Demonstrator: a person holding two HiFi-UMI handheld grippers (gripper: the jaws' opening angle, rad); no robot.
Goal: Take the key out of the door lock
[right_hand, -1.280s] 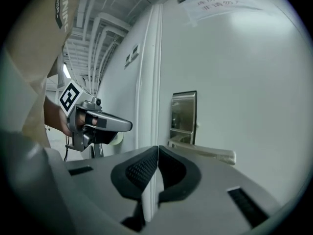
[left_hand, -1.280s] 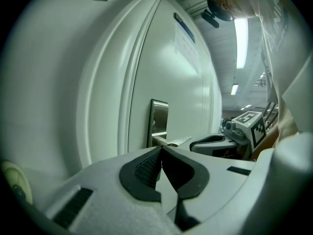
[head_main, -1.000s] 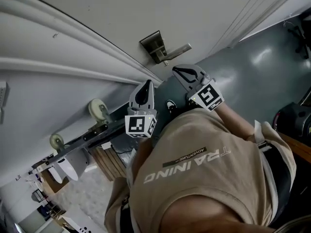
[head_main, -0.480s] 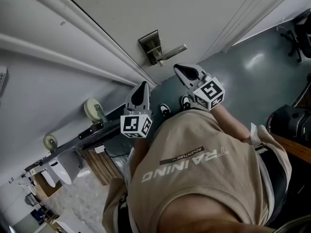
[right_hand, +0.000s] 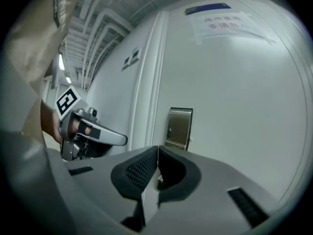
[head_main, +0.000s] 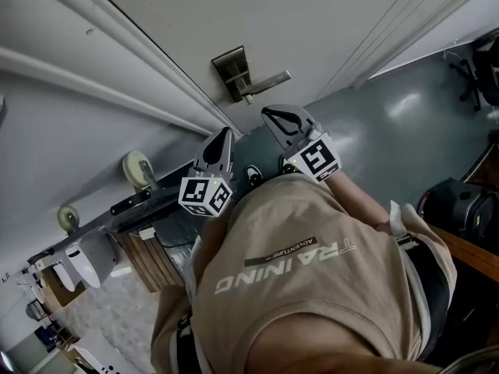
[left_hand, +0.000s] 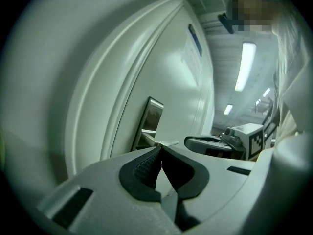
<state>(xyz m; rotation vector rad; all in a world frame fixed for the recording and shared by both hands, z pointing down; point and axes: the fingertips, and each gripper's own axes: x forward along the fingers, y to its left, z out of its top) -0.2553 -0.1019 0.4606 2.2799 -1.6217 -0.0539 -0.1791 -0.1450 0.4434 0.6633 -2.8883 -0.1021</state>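
Door lock (head_main: 231, 70) — ahead of right claw (head_main: 268, 114)

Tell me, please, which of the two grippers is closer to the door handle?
The right gripper: its tip is close to the door handle, while the left gripper sits farther off.

Two pale caster wheels (head_main: 136, 167) — and a glossy grey floor (head_main: 405, 111).

The pale grey plastic left gripper (left_hand: 160, 148) and matching pale grey right gripper (right_hand: 157, 150) carry black pads (right_hand: 139, 170) with fine ridges. Behind each sits a white cube (head_main: 204, 195) printed with black square markers. Ahead of them, a brushed silver-grey metal lock plate (head_main: 231, 70) sits on a plain white door (head_main: 273, 14). Behind them is a tan shirt (head_main: 312, 287) with dark lettering; beneath them is a glossy grey-green floor (head_main: 405, 115).
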